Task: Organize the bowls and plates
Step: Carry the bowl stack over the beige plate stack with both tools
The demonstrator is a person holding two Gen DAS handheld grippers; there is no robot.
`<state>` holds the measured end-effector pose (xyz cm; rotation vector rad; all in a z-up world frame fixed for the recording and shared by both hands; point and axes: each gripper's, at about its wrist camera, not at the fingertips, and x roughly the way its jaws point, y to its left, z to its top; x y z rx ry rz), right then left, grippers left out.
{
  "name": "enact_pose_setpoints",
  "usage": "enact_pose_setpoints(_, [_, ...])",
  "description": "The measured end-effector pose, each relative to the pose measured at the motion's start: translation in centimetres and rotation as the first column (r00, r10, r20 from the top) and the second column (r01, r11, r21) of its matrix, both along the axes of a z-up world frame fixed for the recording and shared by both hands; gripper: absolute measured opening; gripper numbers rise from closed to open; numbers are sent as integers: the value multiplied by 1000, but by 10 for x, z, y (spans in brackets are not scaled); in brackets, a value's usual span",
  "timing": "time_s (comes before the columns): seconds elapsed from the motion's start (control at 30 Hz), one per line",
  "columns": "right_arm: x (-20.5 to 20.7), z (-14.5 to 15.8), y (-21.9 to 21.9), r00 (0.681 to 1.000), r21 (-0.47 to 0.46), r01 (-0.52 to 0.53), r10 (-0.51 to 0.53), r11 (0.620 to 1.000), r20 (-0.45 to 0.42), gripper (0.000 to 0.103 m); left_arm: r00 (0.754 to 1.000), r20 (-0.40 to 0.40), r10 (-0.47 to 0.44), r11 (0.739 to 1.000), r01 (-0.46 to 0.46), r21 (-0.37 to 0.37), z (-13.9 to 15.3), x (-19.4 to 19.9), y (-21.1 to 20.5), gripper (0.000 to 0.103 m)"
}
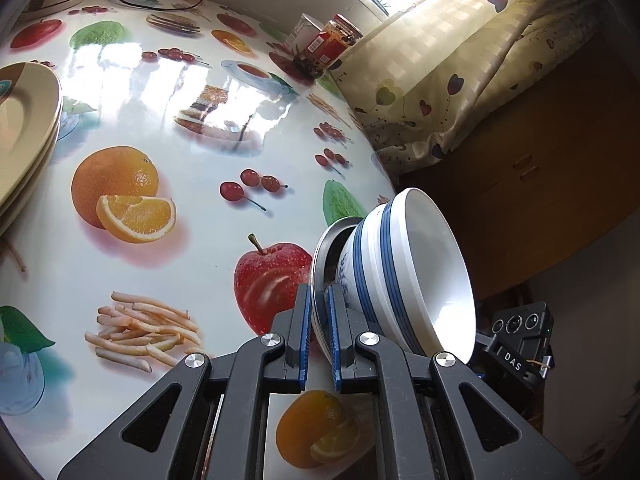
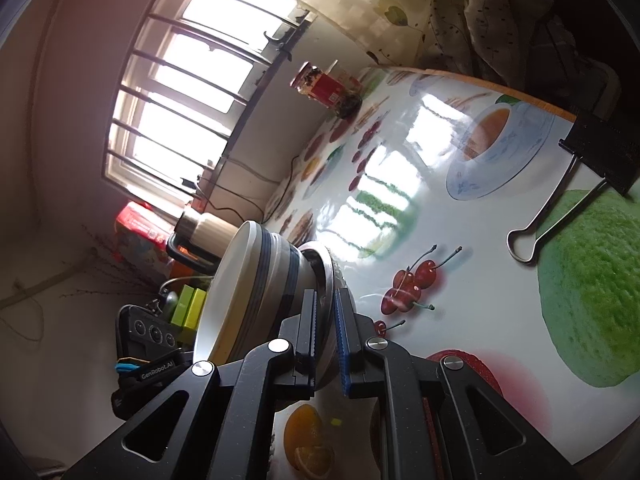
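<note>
I've got both my left hand-held gripper (image 1: 319,334) and right hand-held gripper (image 2: 326,338) clamped on the steel plate (image 1: 320,264) under the stacked blue-striped bowls (image 1: 404,272), steadying them above the desk (image 1: 192,128).

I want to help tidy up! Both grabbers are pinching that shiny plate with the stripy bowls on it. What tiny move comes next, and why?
Probably carry it slowly toward the beige plates. The left gripper and right gripper both clamp the metal plate, and the blue-striped bowls stacked on it look tilted, so going gently may keep them from sliding.
</note>
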<state>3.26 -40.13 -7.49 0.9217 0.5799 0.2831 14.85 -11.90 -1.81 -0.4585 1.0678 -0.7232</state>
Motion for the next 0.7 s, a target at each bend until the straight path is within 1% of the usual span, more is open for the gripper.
enact_pose_setpoints(0.3, [7,10,5,1000,0,-8,8,1000,5,11,1000,21,12,1000,-12,-2,11,2,6,7])
enact_pose_setpoints(0.43, [10,14,7,1000,-4,-12,12,1000,11,11,999,38,16,1000,-17,9,16,3,7,7])
enact_pose_setpoints(0.7, [21,23,16,1000,-4,-24,24,1000,17,11,998,44,41,999,-41,2,24,7,20,7])
